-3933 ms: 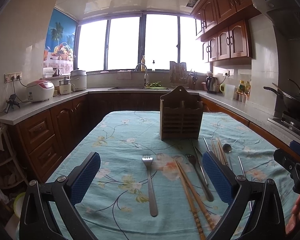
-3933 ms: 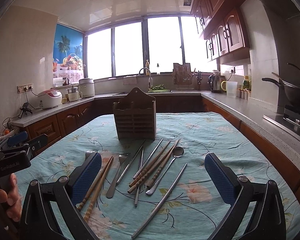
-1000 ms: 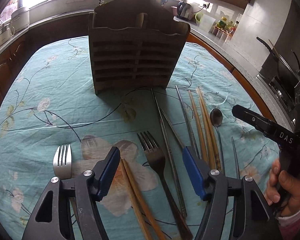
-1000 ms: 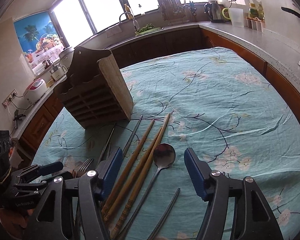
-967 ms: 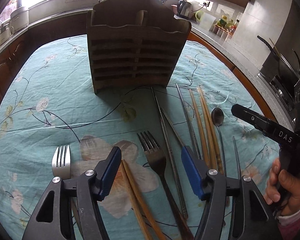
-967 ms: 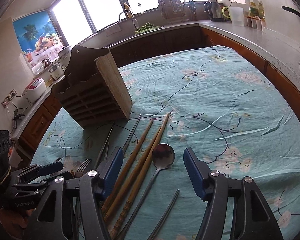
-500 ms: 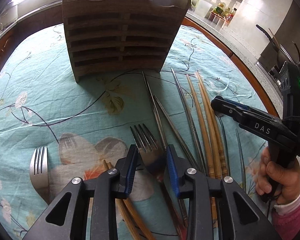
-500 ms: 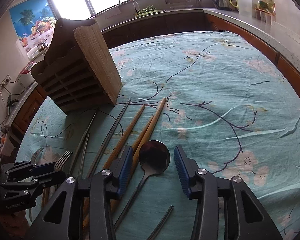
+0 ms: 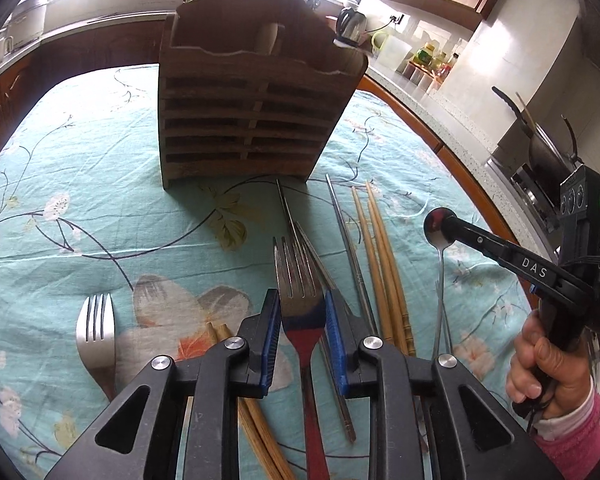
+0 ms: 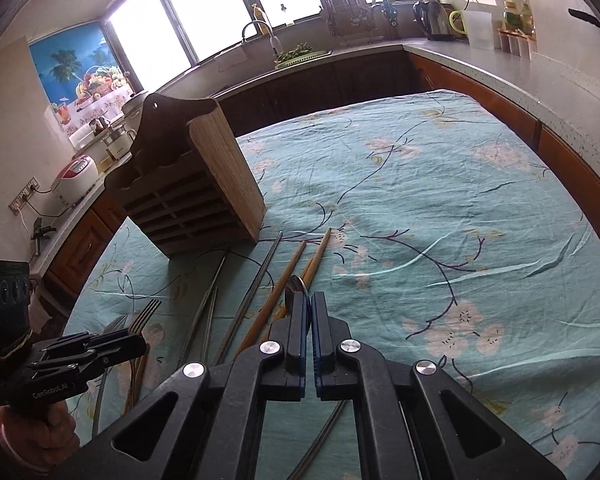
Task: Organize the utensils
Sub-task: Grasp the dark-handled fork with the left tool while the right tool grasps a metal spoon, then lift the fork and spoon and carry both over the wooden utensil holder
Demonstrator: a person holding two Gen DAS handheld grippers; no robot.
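Kitchen counters and bright windows ringed a table covered by a teal floral tablecloth [image 9: 100, 168]. On it, in the upper centre of the left wrist view, a slatted wooden utensil holder [image 9: 252, 120] stood upright. Below the holder, loose utensils lay on the cloth: metal chopsticks [image 9: 346, 236] and wooden chopsticks [image 9: 380, 248] side by side, and a second fork [image 9: 95, 332] at lower left.

At bottom centre of that view, the left gripper [image 9: 302, 320] had its blue pads on either side of a fork [image 9: 296, 268] just below the tines, the jaws closing on it; the tines pointed up the frame toward the holder.

At right, the right gripper [image 9: 444, 222] reached in from the person's hand [image 9: 548, 368], its tip over the bowl of a spoon [image 9: 440, 232]. In the right wrist view its pads were pressed together at the centre, pinching the spoon's bowl, whose edge showed just above them. The spoon's handle trailed down the frame.
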